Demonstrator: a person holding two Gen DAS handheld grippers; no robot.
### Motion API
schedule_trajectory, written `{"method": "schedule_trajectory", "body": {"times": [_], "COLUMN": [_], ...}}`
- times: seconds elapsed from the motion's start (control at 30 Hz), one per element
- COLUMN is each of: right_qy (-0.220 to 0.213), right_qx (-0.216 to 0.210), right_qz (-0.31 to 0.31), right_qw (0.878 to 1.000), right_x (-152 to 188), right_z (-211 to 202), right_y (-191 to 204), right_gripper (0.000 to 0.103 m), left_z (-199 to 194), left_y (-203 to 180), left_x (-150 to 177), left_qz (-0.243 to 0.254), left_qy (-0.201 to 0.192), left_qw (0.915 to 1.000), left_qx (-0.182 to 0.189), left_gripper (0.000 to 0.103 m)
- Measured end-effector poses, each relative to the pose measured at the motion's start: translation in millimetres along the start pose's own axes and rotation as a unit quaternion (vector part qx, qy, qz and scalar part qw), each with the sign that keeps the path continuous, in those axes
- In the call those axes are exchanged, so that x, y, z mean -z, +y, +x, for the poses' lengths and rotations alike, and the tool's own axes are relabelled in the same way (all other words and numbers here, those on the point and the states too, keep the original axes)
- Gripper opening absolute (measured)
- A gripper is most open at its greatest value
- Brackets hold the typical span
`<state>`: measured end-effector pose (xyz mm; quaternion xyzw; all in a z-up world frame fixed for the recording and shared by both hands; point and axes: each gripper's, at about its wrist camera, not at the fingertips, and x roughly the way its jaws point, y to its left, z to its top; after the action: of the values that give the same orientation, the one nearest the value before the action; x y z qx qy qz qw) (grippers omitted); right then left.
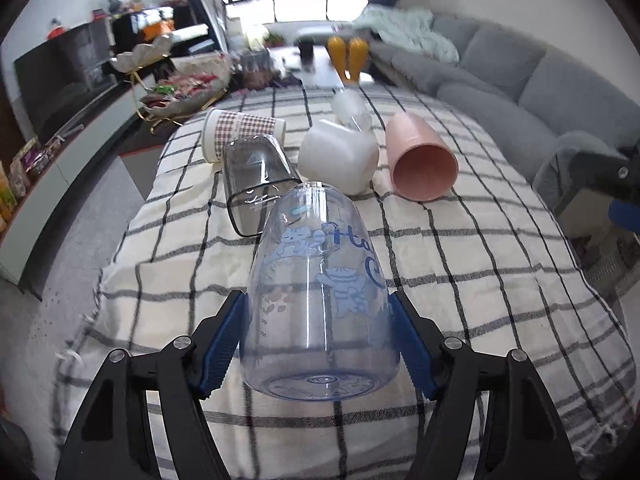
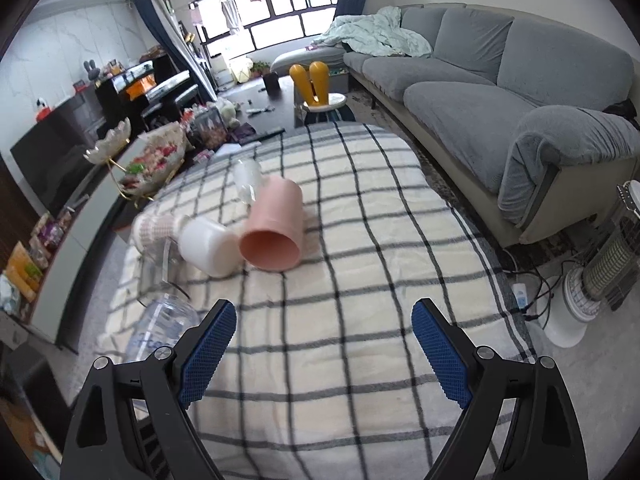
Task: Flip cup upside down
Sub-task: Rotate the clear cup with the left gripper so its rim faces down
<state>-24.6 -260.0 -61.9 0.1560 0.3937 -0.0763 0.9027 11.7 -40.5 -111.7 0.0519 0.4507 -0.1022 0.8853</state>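
My left gripper point(image 1: 318, 312) is shut on a clear blue cup with cat prints point(image 1: 320, 292). The cup lies tilted, base toward the camera, mouth pointing away, over the checked cloth. The same cup shows at the left edge of the right wrist view point(image 2: 164, 328). My right gripper point(image 2: 324, 320) is open and empty above the cloth, right of that cup.
On the checked tablecloth point(image 1: 480, 280) lie a pink cup point(image 1: 420, 160), a white cup point(image 1: 340, 156), a smoky clear cup point(image 1: 256, 176), a plaid paper cup point(image 1: 240, 132) and a clear cup point(image 1: 352, 108). A grey sofa point(image 2: 520, 92) is right; a heater point(image 2: 612, 264) is on the floor.
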Motion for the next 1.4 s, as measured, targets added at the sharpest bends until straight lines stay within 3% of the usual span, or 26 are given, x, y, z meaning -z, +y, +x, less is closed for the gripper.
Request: {"method": "schedule_trajectory", "body": {"times": [0.13,0.27,0.33,0.43,0.53,0.6,0.73,0.87,1.13,1.2,1.33,1.4], "right_qy": [0.027,0.051,0.065,0.091,0.122,0.144,0.17,0.191,0.199,0.197,0.196,0.194], "right_qx": [-0.018,-0.033,-0.043,-0.059,-0.076,-0.083,-0.086,-0.087,-0.09,-0.089,-0.09,-0.091], "right_qz": [0.04,0.096,0.113,0.137,0.167,0.184,0.213,0.231,0.249,0.251,0.25,0.243], "right_qw": [0.999,0.994,0.991,0.985,0.975,0.969,0.958,0.95,0.944,0.944,0.944,0.946], "right_x": [-18,-40,-47,-55,-56,-55,-54,-55,-61,-61,-61,-61], "right_z": [-6,-7,-4,8,26,41,64,84,98,98,96,92], "right_y": [1,-7,-8,-11,-17,-22,-31,-37,-45,-45,-45,-42], "right_gripper": [0.09,0.09,0.09,0.09,0.09,0.09,0.09,0.09,0.09,0.09,0.09,0.09], "left_z": [-7,-7,-1,12,30,41,63,88,99,100,98,91], "left_y": [-3,-15,-21,-20,-21,-24,-30,-37,-51,-49,-46,-42], "left_x": [-30,-63,-73,-82,-89,-93,-103,-106,-121,-119,-117,-123], "left_qz": [0.045,0.12,0.147,0.134,0.12,0.121,0.128,0.127,0.165,0.167,0.167,0.166], "left_qy": [0.076,0.171,0.238,0.328,0.413,0.44,0.465,0.507,0.502,0.503,0.484,0.458], "left_qw": [0.996,0.9779,0.9599,0.9349,0.9021,0.8893,0.8752,0.8517,0.8485,0.8473,0.8585,0.8728], "left_qx": [0.012,0.01,0.008,0.021,0.038,0.039,0.033,0.036,0.03,0.028,0.026,0.028], "left_gripper": [0.071,0.071,0.071,0.071,0.071,0.071,0.071,0.072,0.072,0.077,0.082,0.084]}}
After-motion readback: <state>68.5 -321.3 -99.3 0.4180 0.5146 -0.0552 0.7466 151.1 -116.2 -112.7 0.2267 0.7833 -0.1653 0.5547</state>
